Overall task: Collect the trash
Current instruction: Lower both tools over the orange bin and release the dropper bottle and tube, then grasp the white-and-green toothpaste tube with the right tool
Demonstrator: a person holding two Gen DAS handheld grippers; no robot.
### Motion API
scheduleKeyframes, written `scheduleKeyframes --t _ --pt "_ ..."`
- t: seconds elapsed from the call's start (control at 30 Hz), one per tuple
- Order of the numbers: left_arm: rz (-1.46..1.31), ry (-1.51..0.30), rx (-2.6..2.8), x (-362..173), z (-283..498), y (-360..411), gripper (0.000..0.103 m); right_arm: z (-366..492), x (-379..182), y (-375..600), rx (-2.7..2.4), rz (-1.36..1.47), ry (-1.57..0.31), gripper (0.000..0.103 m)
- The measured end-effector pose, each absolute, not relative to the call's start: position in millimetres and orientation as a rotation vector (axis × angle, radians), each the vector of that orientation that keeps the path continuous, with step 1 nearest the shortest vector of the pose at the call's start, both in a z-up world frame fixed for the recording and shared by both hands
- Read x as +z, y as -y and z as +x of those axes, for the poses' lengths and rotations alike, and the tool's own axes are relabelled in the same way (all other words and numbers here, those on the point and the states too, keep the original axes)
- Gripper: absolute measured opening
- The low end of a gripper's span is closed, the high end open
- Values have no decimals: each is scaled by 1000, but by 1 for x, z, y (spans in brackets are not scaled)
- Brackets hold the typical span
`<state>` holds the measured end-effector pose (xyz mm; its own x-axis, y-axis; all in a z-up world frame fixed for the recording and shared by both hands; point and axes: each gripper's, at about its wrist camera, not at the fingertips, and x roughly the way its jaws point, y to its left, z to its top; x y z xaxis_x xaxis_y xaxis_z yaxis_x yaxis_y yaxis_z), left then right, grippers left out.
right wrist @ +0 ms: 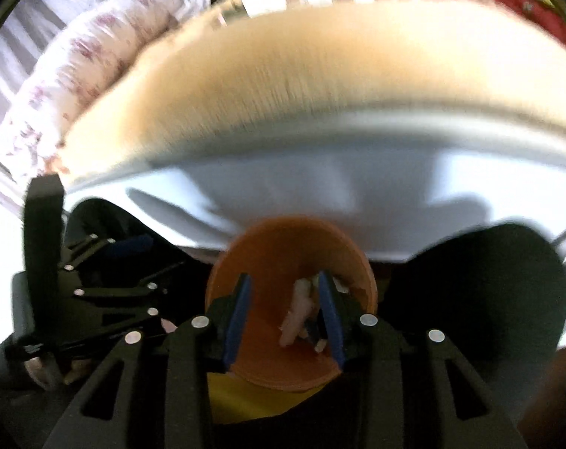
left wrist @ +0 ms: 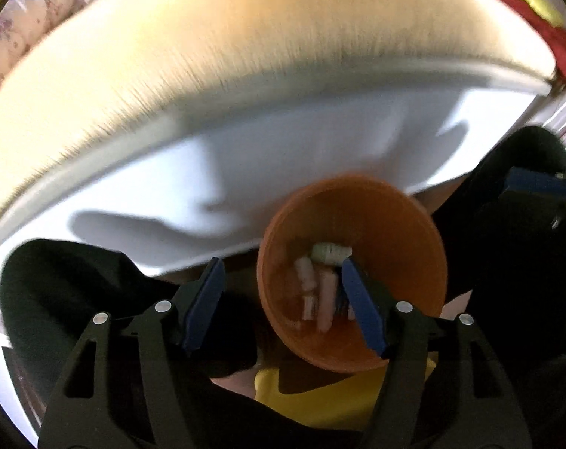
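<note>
An orange bin [left wrist: 414,232] sits below the table edge, between dark-clad legs. It holds several pale scraps of trash [left wrist: 313,284], pink and white. My left gripper [left wrist: 283,299] is open above the bin's left side, with its right finger [left wrist: 361,310] over the opening. In the right wrist view the bin [right wrist: 283,247] lies under my right gripper [right wrist: 283,314], which is open with both fingers over the opening. The trash [right wrist: 298,314] lies between them, loose in the bin. The left gripper [right wrist: 96,284] shows at the left there.
A table with a tan top [left wrist: 208,37] and a white cloth skirt [left wrist: 283,142] fills the upper view. Something yellow [left wrist: 320,396] lies under the bin. A floral cushion [right wrist: 77,75] is at the far left. Both views are blurred by motion.
</note>
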<state>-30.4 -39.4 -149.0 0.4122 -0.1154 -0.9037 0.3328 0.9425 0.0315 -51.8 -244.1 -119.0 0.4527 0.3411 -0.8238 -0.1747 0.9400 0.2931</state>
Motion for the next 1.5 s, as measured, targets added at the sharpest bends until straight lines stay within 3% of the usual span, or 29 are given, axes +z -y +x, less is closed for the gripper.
scheduleKeyframes --t 0.13,0.37,0.47,0.57,0.9,0.97,1.0,1.33,1.5 --pt "225 -996 -298 -107 -33 39 70 -38 -68 255 337 150 -948 38" --pt "164 -894 -328 -71 -26 45 75 70 3 286 290 213 -846 38" --pt "132 -907 -333 -70 -19 45 75 125 -3 288 282 250 -901 37" --pt "118 -924 -336 -73 -17 40 75 169 -25 284 261 275 -980 27" --pt "104 -948 -346 -80 -4 32 75 214 -45 303 194 375 -1046 28" --pt "100 -953 -351 -83 -2 32 75 210 -41 305 201 368 -1032 41" --pt "95 -958 -354 -85 -2 31 75 208 -39 308 197 369 -1025 41" --pt "59 -1002 -369 -95 5 31 75 243 -53 312 200 413 -1092 41" --pt "63 -1012 -363 -97 7 31 75 270 -53 295 207 381 -1119 33"
